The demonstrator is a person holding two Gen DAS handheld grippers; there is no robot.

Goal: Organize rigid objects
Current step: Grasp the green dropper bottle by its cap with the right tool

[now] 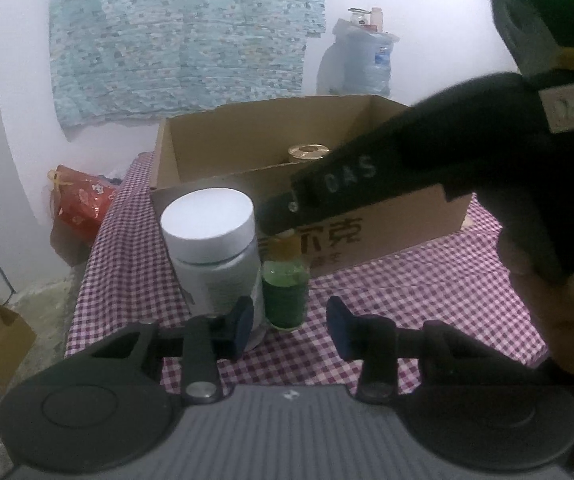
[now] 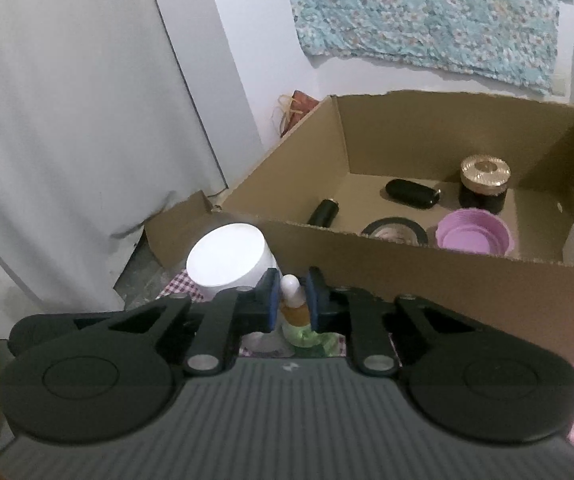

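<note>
A small green bottle (image 1: 285,296) with an amber neck and white dropper tip (image 2: 291,286) stands on the checked cloth (image 1: 407,288), right of a white-lidded jar (image 1: 209,240). My right gripper (image 2: 291,300) is shut on the bottle's neck from above; its black fingers (image 1: 339,184) cross the left wrist view. My left gripper (image 1: 291,324) sits low in front of the bottle. It is open, with a gap between each blue pad and the bottle. Its left pad overlaps the jar's lower edge.
An open cardboard box (image 2: 407,240) stands just behind the bottle and jar. It holds a gold-lidded dark jar (image 2: 485,172), two black items, a tape roll (image 2: 393,232) and a pink ribbed cup (image 2: 473,236). A red bag (image 1: 83,204) lies beyond the table's left edge.
</note>
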